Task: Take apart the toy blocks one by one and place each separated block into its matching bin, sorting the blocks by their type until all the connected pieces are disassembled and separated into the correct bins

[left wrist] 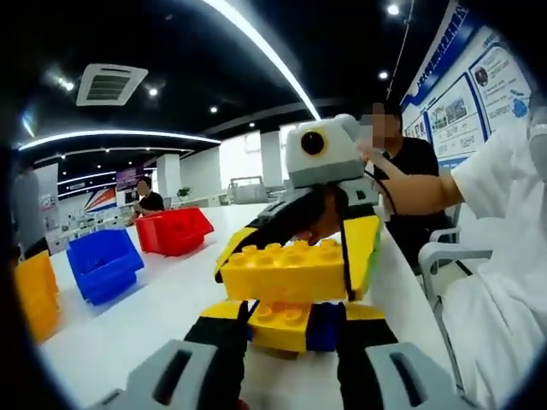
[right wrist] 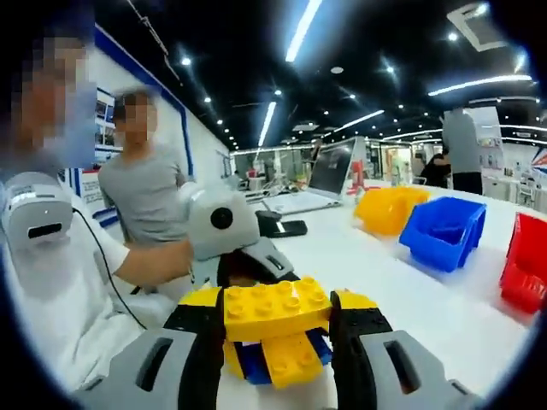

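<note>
Blocks sit clamped between both my grippers — left gripper (left wrist: 278, 329) pinches the lower yellow-and-blue block (left wrist: 291, 323), right gripper (left wrist: 299, 231) grips the large yellow block (left wrist: 286, 272) stacked above; blue bin (left wrist: 104, 263) lies far left.

White sleeve (left wrist: 500, 175) — grey claw (left wrist: 286, 329), black-yellow pads.

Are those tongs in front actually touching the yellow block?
Touching. In the right gripper view, the right tongs have both jaws pressed against the sides of the yellow block, with no gap showing on either side.
</note>
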